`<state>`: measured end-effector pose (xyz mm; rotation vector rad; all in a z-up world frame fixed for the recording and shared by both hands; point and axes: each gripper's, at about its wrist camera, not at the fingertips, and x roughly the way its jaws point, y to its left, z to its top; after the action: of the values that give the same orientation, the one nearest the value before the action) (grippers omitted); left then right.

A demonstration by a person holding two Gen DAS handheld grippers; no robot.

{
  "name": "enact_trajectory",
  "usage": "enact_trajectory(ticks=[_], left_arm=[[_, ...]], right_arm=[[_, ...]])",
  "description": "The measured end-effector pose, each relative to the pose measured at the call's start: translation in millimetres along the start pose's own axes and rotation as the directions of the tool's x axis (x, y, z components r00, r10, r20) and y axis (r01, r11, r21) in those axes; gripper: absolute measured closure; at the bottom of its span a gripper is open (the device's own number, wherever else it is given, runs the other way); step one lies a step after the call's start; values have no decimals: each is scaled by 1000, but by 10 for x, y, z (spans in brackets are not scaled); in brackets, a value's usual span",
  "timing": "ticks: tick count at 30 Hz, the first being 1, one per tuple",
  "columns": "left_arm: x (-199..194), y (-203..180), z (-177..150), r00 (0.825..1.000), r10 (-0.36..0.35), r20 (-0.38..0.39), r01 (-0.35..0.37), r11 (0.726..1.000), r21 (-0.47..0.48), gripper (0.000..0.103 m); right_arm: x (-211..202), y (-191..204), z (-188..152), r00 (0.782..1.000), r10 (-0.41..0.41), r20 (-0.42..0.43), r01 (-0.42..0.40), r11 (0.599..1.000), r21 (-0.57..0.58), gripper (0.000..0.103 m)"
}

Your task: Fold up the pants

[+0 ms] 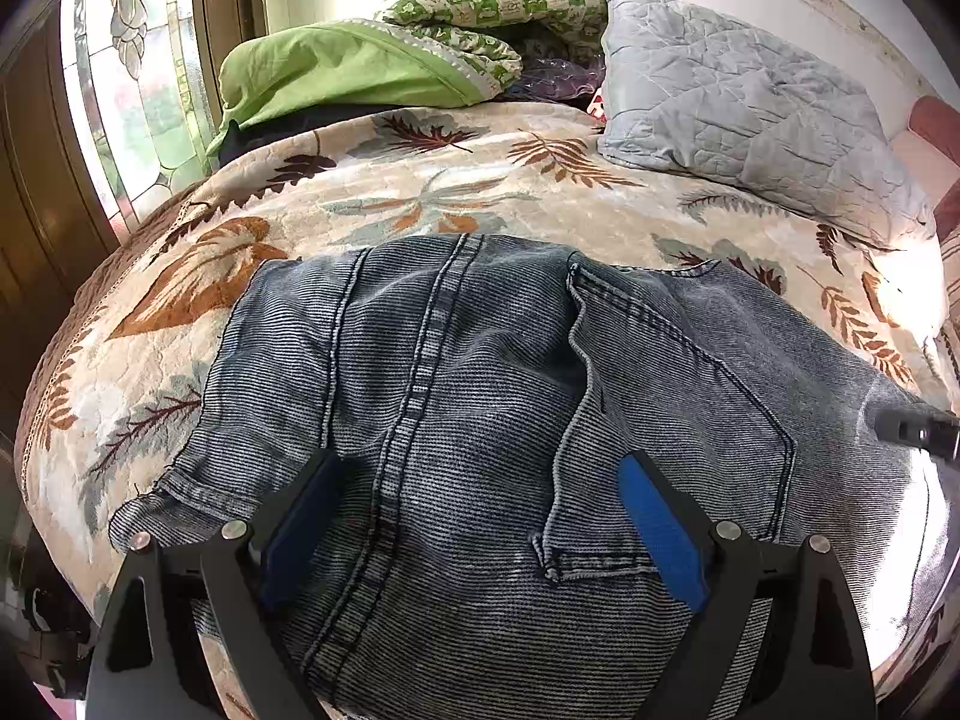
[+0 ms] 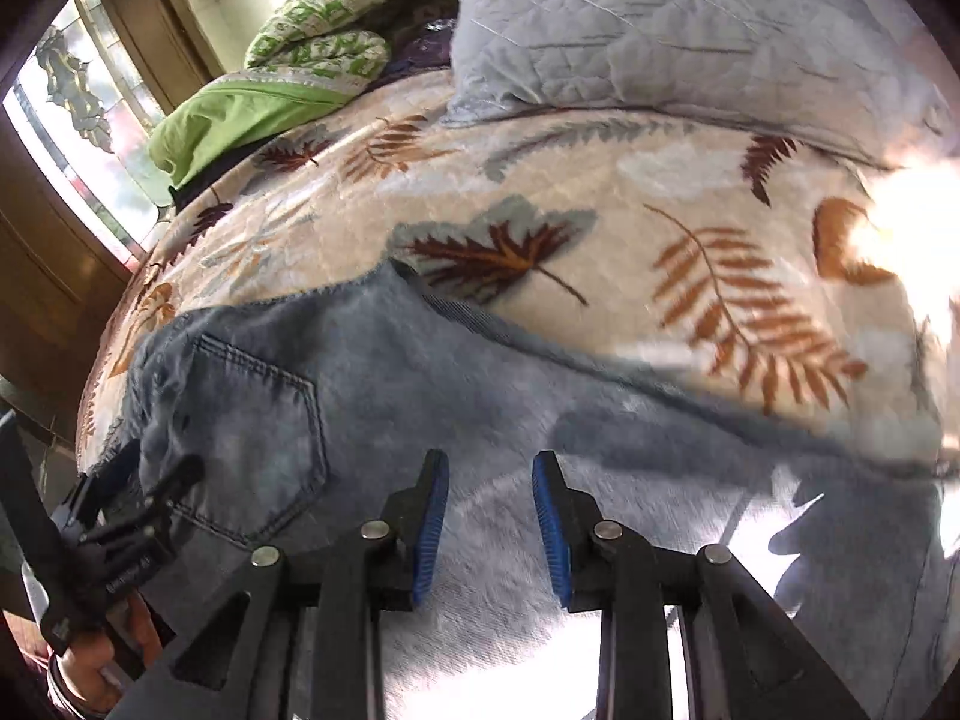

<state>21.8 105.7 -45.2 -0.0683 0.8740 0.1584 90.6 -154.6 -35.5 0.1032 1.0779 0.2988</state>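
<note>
**Jeans spread on the bed, both grippers empty above them**

Jeans (image 1: 480,396) lie seat-up on the leaf-print bedspread (image 1: 420,204), waistband end nearest the left gripper (image 1: 480,516), legs running off toward the right. The left gripper hovers just over the seat with its jaws spread wide, straddling the centre seam, pinching nothing. The right gripper (image 2: 491,516) hangs over the leg part beside the back pocket (image 2: 258,432), jaws parted with a narrower gap, also empty. Judging from this, the fold has not begun. Best to smooth the bunched denim by the pocket first, then pinch matching edges so the layers align.
</note>
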Motion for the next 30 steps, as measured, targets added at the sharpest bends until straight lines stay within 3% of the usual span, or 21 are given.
enact_trajectory(ticks=[4,8,11,13,14,17,20,24,26,30], left_arm=[[3,-40,-11,1000,23,4,-23,1000,12,10],[5,-58,-15,999,38,6,-38,999,15,9],[1,-67,-19,999,41,7,-41,999,14,9],[-7,-75,-30,999,45,10,-45,999,17,9],[-8,-82,-33,999,48,11,-48,999,20,9],[-13,-93,-41,998,54,12,-54,998,18,9],[-13,-109,-41,998,61,13,-61,998,18,9],[-12,-105,-44,998,61,16,-62,998,20,9],[-9,-104,-43,998,64,16,-64,998,21,9],[0,-130,-47,996,86,19,-86,996,30,8]], right_arm=[[131,-269,-233,998,14,-55,-9,996,84,70],[55,-381,-190,998,50,-43,-42,986,160,70],[-196,-302,-265,998,63,16,-65,991,114,69],[-346,-312,-384,998,34,45,-38,995,97,61],[-403,-342,-452,998,18,55,-23,995,100,51],[-465,-489,-665,998,-11,69,1,989,148,50],[-283,-724,-781,1000,-22,14,18,979,205,49],[-354,-816,-762,998,27,55,-40,966,254,49],[-518,-814,-794,991,46,124,-77,963,260,49],[-701,-868,-950,984,48,174,-96,955,280,49]])
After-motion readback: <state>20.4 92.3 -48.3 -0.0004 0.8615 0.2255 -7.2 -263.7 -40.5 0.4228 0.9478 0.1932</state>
